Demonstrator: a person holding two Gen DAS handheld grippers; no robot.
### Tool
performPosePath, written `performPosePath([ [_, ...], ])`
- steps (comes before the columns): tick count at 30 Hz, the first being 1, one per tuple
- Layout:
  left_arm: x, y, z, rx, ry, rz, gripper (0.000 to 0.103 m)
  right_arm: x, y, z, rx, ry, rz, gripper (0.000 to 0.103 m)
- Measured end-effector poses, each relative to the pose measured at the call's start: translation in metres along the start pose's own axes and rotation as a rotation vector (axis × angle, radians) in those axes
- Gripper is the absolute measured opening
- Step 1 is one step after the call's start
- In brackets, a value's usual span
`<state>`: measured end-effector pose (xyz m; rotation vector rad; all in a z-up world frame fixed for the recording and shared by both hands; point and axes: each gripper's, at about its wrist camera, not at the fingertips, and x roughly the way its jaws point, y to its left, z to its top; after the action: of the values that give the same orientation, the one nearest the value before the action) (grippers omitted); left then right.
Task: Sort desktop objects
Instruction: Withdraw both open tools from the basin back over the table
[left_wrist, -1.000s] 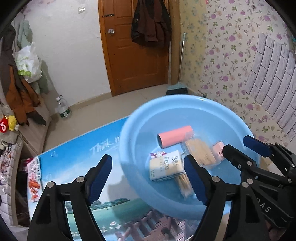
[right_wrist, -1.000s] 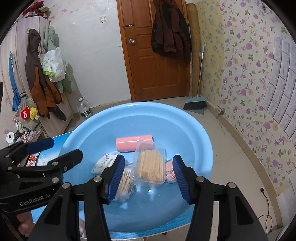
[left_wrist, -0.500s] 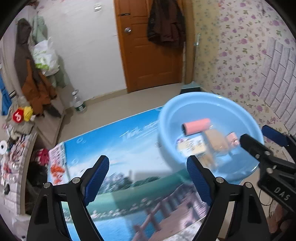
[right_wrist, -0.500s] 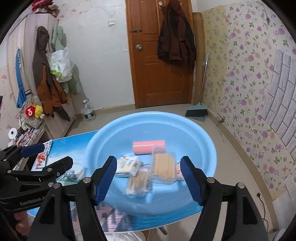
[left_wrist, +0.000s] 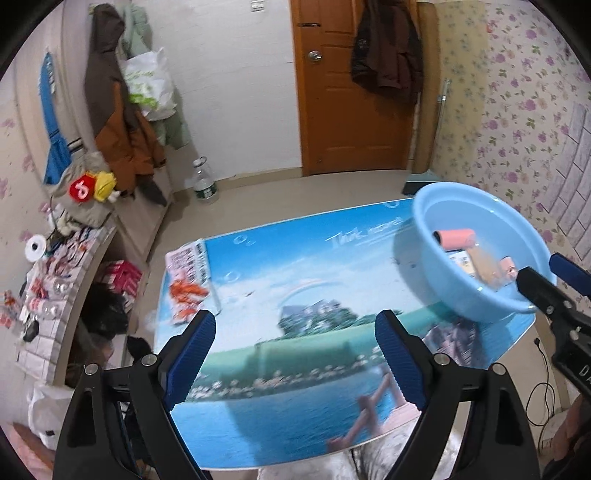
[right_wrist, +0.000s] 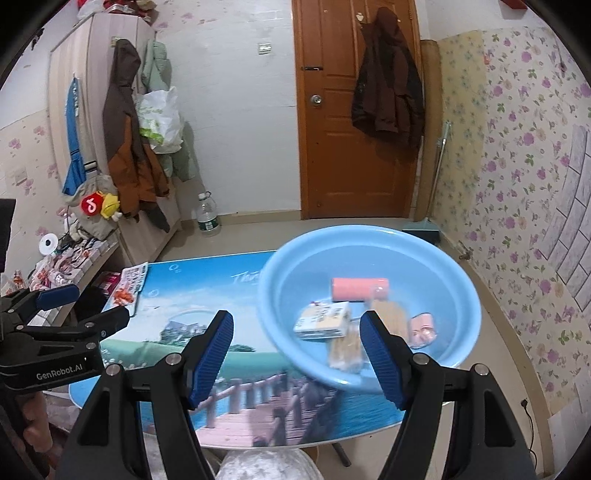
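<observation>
Blue basin ahead-right of empty right hand-held gripper, apart.

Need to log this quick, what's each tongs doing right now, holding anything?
Left tongs: open, holding nothing.
Right tongs: open, holding nothing.

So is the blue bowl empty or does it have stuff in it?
It has stuff in it. The blue bowl holds a pink roll, a small box and packs of wooden sticks.
</observation>
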<state>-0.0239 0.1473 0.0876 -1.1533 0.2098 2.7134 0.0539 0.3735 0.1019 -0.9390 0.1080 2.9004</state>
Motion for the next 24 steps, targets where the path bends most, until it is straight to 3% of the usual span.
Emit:
performPosePath([
  [8, -0.002, 0.035, -0.017, -0.085, 0.019, 0.025, 0.088, -0.007, 0.028, 0.001, -0.049, -0.006, 0.038, 0.073],
  [24, -0.016, 0.05, -0.023, -0.111, -0.005, 0.034, 0.088, -0.017, 0.04, -0.002, -0.07, -0.004, 0.041, 0.073],
])
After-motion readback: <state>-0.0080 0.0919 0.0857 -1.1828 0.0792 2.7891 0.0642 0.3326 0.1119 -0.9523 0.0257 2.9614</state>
